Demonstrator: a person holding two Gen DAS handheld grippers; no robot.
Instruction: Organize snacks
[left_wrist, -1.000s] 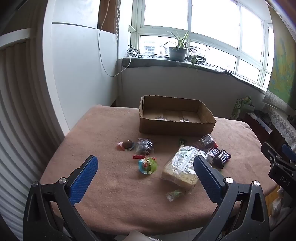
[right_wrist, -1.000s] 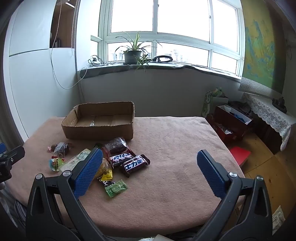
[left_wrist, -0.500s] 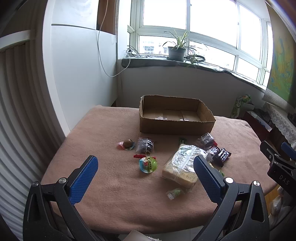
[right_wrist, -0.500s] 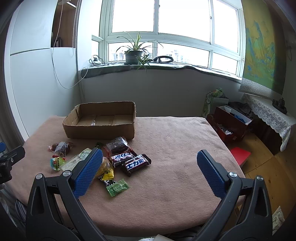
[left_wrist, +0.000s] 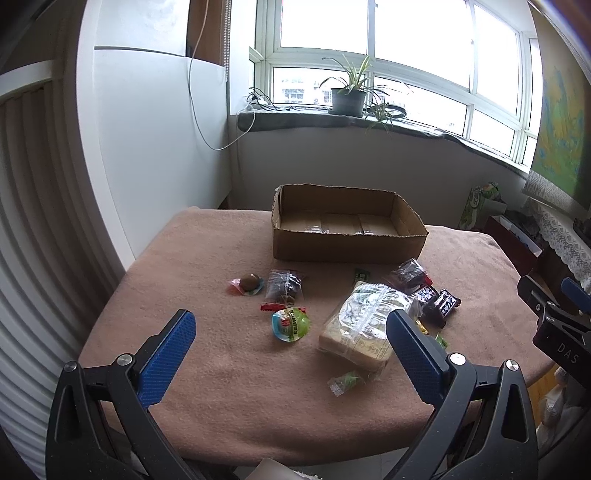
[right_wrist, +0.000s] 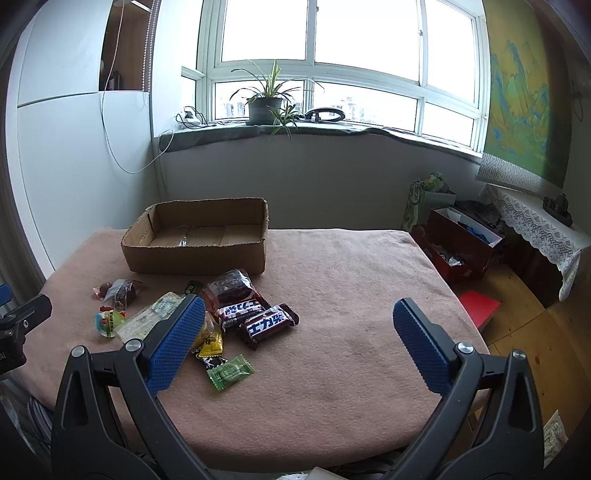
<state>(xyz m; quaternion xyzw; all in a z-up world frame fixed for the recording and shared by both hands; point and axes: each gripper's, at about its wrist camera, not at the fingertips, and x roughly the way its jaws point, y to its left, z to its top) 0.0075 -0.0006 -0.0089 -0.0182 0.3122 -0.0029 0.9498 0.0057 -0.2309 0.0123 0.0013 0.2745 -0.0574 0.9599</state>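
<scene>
An empty cardboard box (left_wrist: 347, 236) (right_wrist: 195, 251) sits at the far side of a table covered with a pink cloth (left_wrist: 221, 387). Snacks lie loose in front of it: a bagged bread loaf (left_wrist: 364, 326), a round green jelly cup (left_wrist: 291, 324), dark chocolate bars (right_wrist: 267, 322), a clear bag of dark sweets (left_wrist: 284, 285), a green candy (right_wrist: 229, 372). My left gripper (left_wrist: 290, 341) hovers open above the near edge, with the jelly cup between its fingers' lines. My right gripper (right_wrist: 295, 338) is open too, to the right of the pile, holding nothing.
A windowsill with a potted plant (right_wrist: 264, 105) runs behind the table. A white cabinet (left_wrist: 147, 147) stands at the left. On the floor to the right are a red box (right_wrist: 458, 251) and bags. The right half of the cloth (right_wrist: 369, 295) is bare.
Both grippers have drifted slightly back and up; the table and snacks look a little farther away. Nothing was grasped or moved.
</scene>
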